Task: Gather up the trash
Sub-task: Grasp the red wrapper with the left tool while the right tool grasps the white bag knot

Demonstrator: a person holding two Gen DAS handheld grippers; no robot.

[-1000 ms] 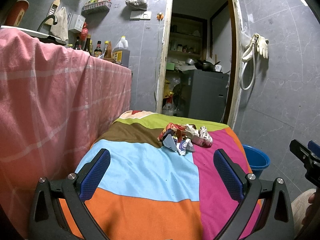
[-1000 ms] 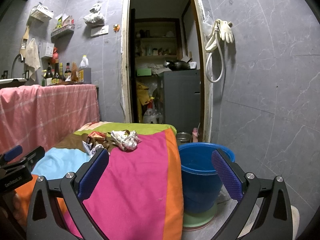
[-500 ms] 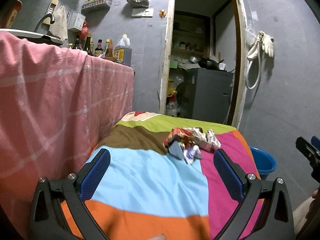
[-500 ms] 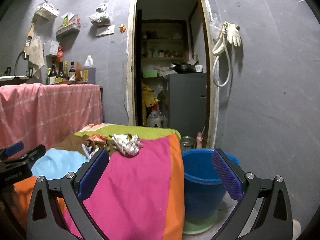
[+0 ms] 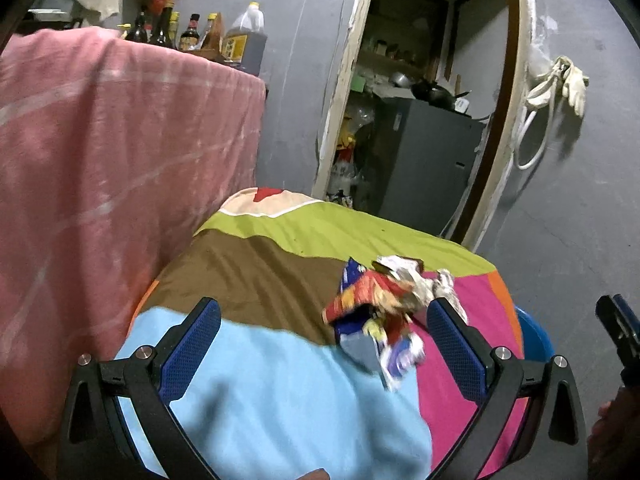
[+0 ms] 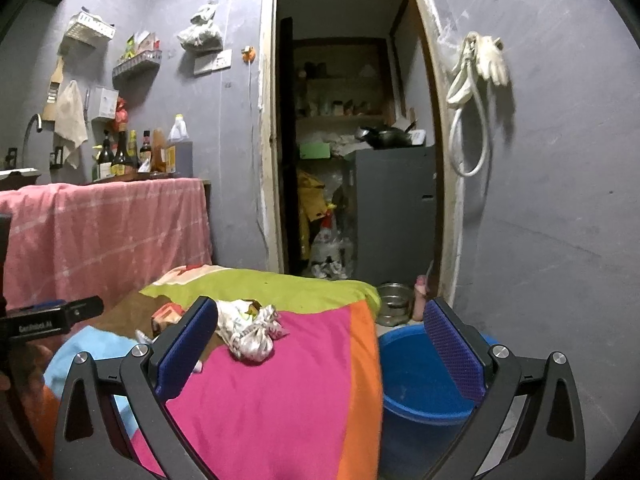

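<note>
1. Left gripper (image 5: 320,344) up close, jaws spread wide and gripping nothing, poised over the light-blue patch of the patchwork cloth (image 5: 256,396) on the table.
2. Right gripper (image 6: 320,344) equally wide apart and empty; its left finger sits over the cloth, its right finger over the blue bucket (image 6: 420,384).
3. Just ahead of the left gripper's right finger lies the trash: a heap of colourful wrappers (image 5: 372,312), red, blue and yellow, on the seam of brown, blue and pink patches.
4. Touching that heap on its far right, a crumpled white wad (image 6: 252,332) on the pink patch, seen clearly from the right wrist.
5. The bucket stands on the floor right beside the table's orange edge, its inside looking bare from here.
6. Left side, a pink checked cloth (image 6: 112,236) hangs over a counter with bottles (image 6: 120,156) on top.
7. Farthest back, an open doorway showing a grey cabinet (image 6: 396,212); white gloves (image 6: 486,58) hang on the wall to its right.
</note>
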